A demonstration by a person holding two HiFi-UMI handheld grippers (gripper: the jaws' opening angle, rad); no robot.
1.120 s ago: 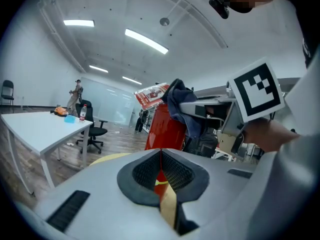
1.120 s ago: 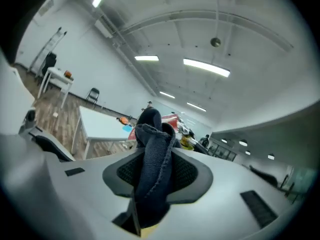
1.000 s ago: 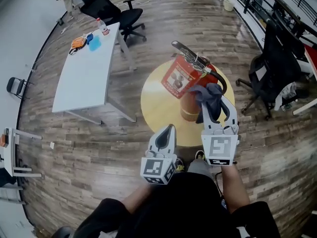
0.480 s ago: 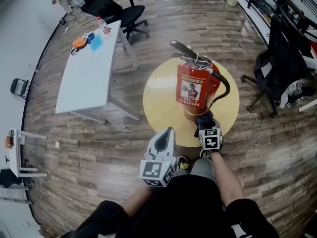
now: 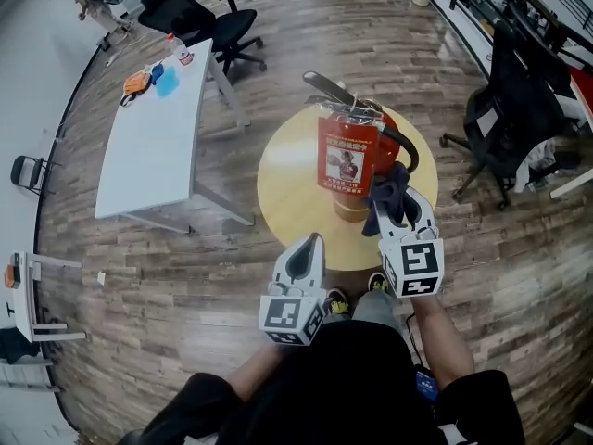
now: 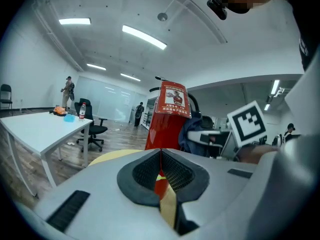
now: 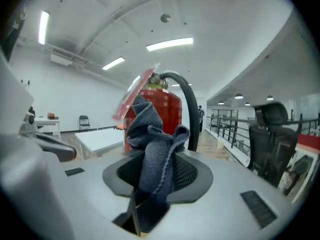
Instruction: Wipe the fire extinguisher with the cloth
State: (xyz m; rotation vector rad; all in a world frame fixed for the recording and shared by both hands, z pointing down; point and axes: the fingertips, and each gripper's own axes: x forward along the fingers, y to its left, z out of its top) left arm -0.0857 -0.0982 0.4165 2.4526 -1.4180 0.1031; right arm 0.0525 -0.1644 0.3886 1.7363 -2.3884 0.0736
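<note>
A red fire extinguisher (image 5: 357, 170) with a black hose and a hanging tag stands on the round yellow table (image 5: 296, 197). My right gripper (image 5: 397, 213) is shut on a dark blue-grey cloth (image 5: 389, 188), which it holds against the extinguisher's right front side. In the right gripper view the cloth (image 7: 152, 149) bunches up between the jaws, with the extinguisher (image 7: 162, 116) right behind it. My left gripper (image 5: 304, 260) hovers at the table's near edge, jaws shut with nothing between them; the left gripper view has the extinguisher (image 6: 167, 121) ahead.
A long white table (image 5: 153, 133) with a bottle and small items stands to the left. Black office chairs sit at the far left (image 5: 199, 17) and at the right (image 5: 505, 109). A railing (image 5: 519, 7) runs along the right. The floor is wood.
My right gripper with the cloth has risen from low at the extinguisher's base up along its side. The left gripper has stayed put.
</note>
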